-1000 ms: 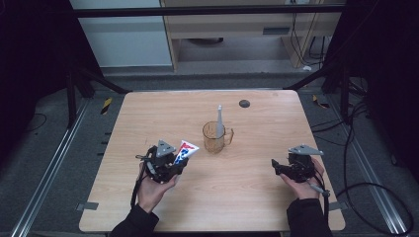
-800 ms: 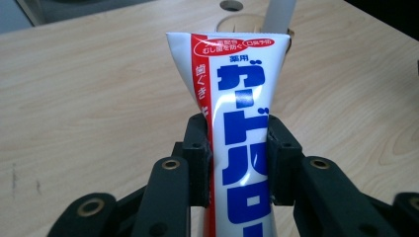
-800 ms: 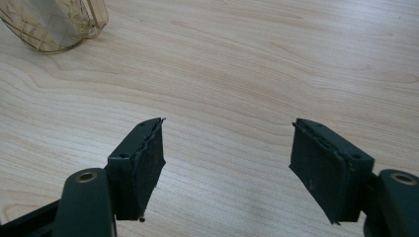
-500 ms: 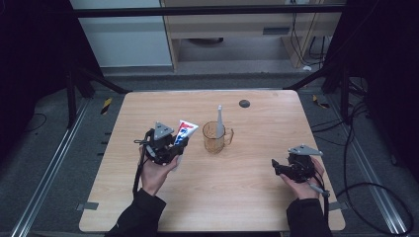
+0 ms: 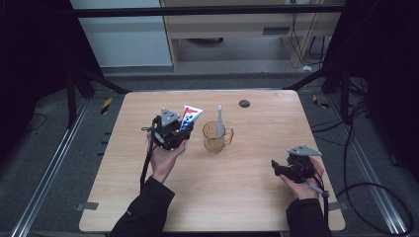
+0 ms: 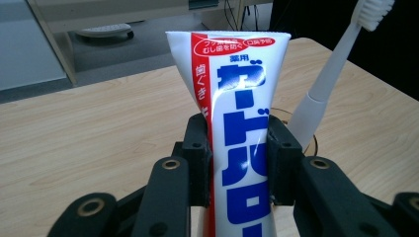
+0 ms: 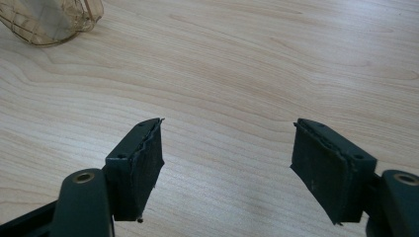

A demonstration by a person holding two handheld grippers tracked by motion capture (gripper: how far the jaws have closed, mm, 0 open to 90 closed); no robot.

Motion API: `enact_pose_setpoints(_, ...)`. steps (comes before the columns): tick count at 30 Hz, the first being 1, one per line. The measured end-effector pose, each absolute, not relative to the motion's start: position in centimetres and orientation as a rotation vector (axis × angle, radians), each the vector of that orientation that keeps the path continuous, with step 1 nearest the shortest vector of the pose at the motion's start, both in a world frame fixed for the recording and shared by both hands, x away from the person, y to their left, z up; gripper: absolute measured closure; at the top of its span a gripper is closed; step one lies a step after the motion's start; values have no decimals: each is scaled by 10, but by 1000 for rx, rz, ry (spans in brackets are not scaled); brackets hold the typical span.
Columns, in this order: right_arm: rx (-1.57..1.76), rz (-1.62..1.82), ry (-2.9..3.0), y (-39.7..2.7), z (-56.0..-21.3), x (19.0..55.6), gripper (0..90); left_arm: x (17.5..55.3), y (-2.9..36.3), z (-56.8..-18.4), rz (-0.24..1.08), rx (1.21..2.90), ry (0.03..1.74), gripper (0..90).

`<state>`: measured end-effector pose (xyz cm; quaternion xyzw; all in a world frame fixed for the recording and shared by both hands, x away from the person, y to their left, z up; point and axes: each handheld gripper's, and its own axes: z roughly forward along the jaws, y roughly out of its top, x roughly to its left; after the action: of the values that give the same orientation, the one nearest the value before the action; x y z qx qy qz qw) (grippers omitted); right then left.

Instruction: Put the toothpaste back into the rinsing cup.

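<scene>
Toothpaste tube (image 6: 240, 143) is clamped in left gripper (image 5: 174, 134) jaws beside the cup (image 5: 215, 138) (toothbrush (image 5: 220, 122) inside); right gripper (image 5: 282, 169) jaws are spread, empty.

Table (image 5: 232, 187): pale wood-grain top, smooth, low sheen.
Toothpaste tube (image 6: 237, 123): glossy plastic, printed white, red and blue.
Cup (image 5: 216, 138): clear amber plastic, shiny.
Toothbrush (image 6: 328, 79): smooth white plastic, white bristles.
Left gripper (image 6: 237, 163): matt black plastic.
Right gripper (image 7: 227, 168): matt black; pads rough-edged, rubbery.
</scene>
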<state>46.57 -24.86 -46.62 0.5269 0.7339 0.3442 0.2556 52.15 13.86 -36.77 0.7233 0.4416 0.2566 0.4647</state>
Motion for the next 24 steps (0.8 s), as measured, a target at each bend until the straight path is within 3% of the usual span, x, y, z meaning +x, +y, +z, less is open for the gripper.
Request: enact_pose_setpoints(24, 1422, 931, 1997, -247, -467, 466, 273, 548, 128, -347, 653, 1662, 1069, 677)
